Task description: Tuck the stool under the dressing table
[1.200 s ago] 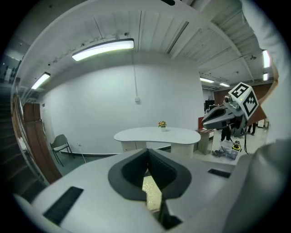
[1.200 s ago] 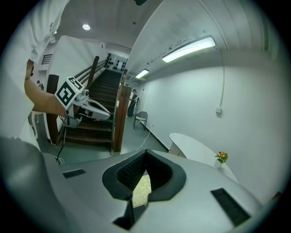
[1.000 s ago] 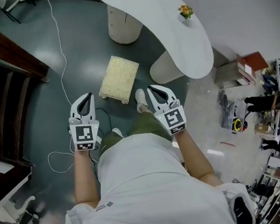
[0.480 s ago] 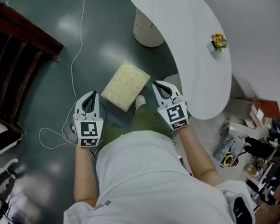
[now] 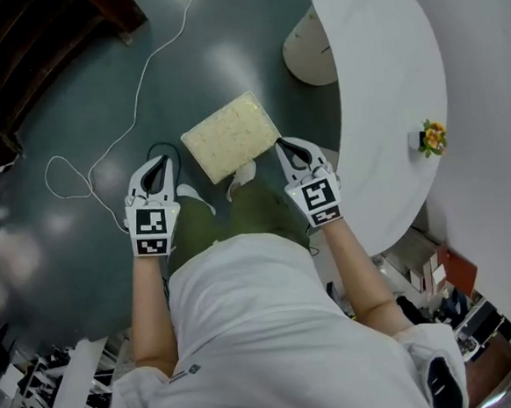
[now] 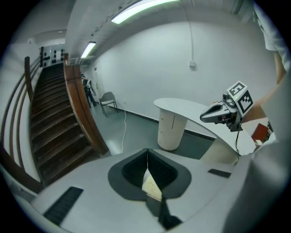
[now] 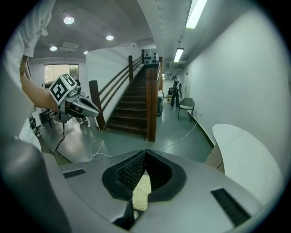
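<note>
While jaws meet, the stool (image 5: 231, 136) lies ahead — unheld.

White short-sleeved T-shirt (image 5: 248, 331), with small dark print (image 5: 185, 372) on it low left in frame. Olive-green trousers (image 5: 258, 214). White shoes (image 5: 240, 175) near frame centre. Left gripper (image 5: 157, 161) and right gripper (image 5: 282, 143): white shells, dark ribbed jaw linings, each carrying a cube (image 5: 150, 233) of black-and-white square markers. A thin black cable (image 6: 236, 143) trails from the right one.
</note>
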